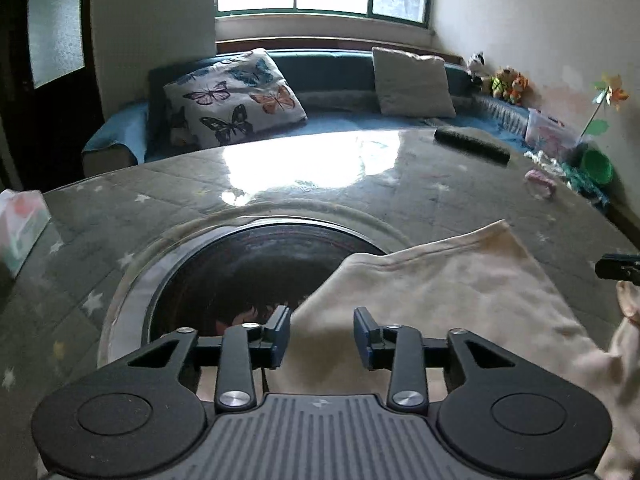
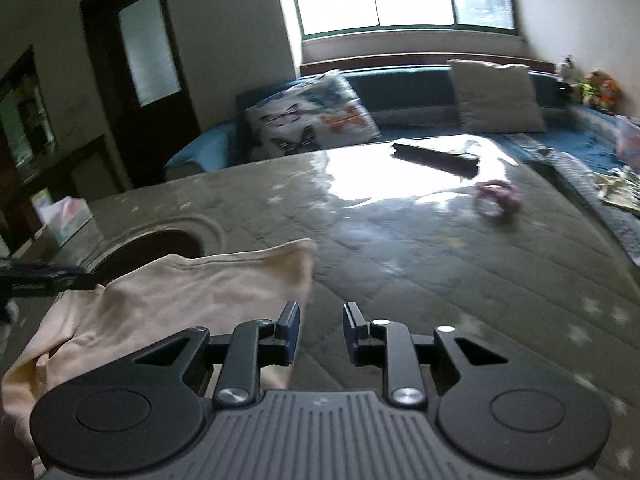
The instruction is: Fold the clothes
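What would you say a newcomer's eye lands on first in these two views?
Probably the cream garment spread on the glass-topped table, its left edge overlapping the dark round inset. Both grippers, left and right, hover open at its near edge. Behind, a butterfly cushion brightens the blue sofa.

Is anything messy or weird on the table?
A little. The cream cloth lies rumpled, one edge drooping over the round dark hole in the table. A small pink thing sits alone farther back.

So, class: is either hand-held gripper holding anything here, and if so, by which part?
Nothing is held. The left hand-held gripper is open over the cream garment; the right hand-held gripper is open beside its edge, over the table.
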Demonstrator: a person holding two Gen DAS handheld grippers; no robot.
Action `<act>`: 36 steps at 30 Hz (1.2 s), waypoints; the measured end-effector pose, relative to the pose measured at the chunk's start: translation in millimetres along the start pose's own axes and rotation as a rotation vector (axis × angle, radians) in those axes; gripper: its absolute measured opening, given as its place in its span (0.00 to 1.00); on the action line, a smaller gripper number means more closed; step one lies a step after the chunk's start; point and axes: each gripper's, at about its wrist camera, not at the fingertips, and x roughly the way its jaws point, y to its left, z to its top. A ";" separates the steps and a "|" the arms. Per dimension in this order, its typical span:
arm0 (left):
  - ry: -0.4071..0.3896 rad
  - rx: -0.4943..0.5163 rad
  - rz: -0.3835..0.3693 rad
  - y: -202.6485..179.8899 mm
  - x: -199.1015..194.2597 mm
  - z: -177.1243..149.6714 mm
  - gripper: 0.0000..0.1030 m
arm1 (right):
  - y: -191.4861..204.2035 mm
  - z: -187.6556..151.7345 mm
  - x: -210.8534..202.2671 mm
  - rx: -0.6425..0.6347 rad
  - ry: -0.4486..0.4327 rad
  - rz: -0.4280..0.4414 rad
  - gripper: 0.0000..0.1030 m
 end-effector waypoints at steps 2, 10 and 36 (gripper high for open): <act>0.014 0.001 0.000 5.3 12.5 2.0 0.40 | 5.4 4.2 12.6 -0.010 0.011 0.013 0.23; 0.045 -0.038 -0.101 22.5 32.8 1.3 0.13 | 12.6 12.1 39.1 -0.036 0.038 0.028 0.27; 0.023 0.063 -0.193 -44.7 -6.7 -19.4 0.43 | 9.7 18.3 67.4 -0.036 0.064 0.012 0.32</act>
